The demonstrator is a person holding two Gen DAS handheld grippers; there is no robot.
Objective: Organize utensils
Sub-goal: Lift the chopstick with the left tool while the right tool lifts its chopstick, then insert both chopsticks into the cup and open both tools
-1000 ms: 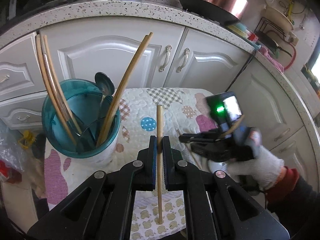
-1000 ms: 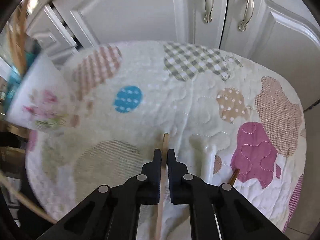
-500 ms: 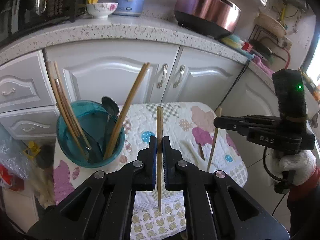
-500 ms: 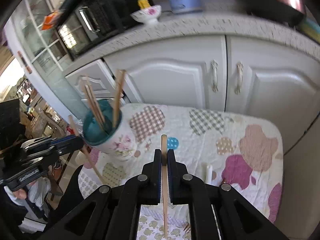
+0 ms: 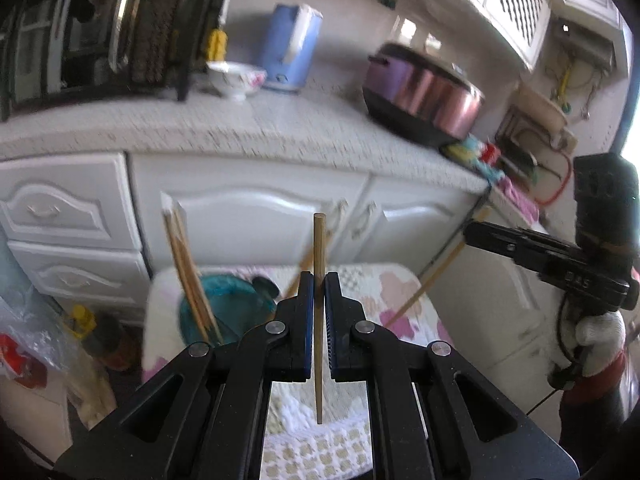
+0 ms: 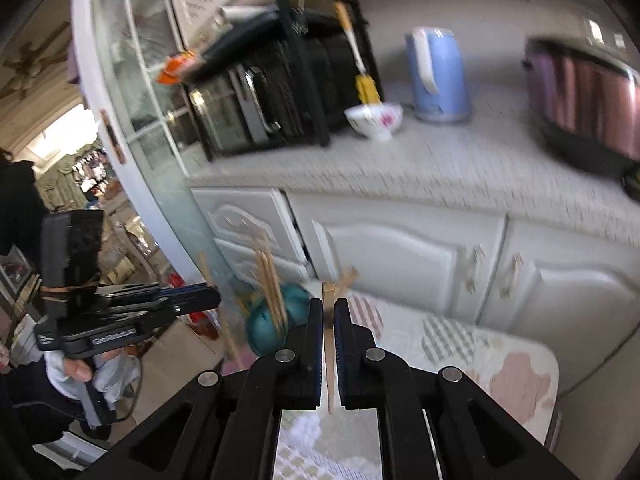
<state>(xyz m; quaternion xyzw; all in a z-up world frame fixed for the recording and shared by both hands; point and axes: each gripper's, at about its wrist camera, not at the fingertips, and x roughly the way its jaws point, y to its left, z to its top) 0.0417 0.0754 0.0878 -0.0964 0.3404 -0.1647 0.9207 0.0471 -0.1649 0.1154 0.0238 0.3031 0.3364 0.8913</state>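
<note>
My left gripper (image 5: 319,280) is shut on a wooden chopstick (image 5: 319,248) that stands upright, well above the quilted table (image 5: 392,292). Below and left of it sits the teal utensil holder (image 5: 224,300) with several chopsticks (image 5: 188,272) and a dark spoon in it. My right gripper (image 6: 328,306) is shut on another chopstick (image 6: 329,340), held high over the table; the holder (image 6: 264,320) lies ahead and to the left of it. From the left wrist view the right gripper (image 5: 470,230) appears at the right with its chopstick (image 5: 424,288) slanting down. The left gripper (image 6: 212,300) shows at the left of the right wrist view.
White cabinets (image 5: 260,216) stand behind the table under a speckled counter (image 5: 240,128) with a blue kettle (image 5: 290,56), a floral bowl (image 5: 236,78), a rice cooker (image 5: 424,92) and a black oven rack (image 6: 280,92). A gloved hand (image 5: 600,336) holds the right gripper. Bags lie on the floor at left.
Both grippers have risen off the table with their chopsticks, the right one lifting its chopstick from the quilt. Both views now tilt up toward the counter and look blurred.
</note>
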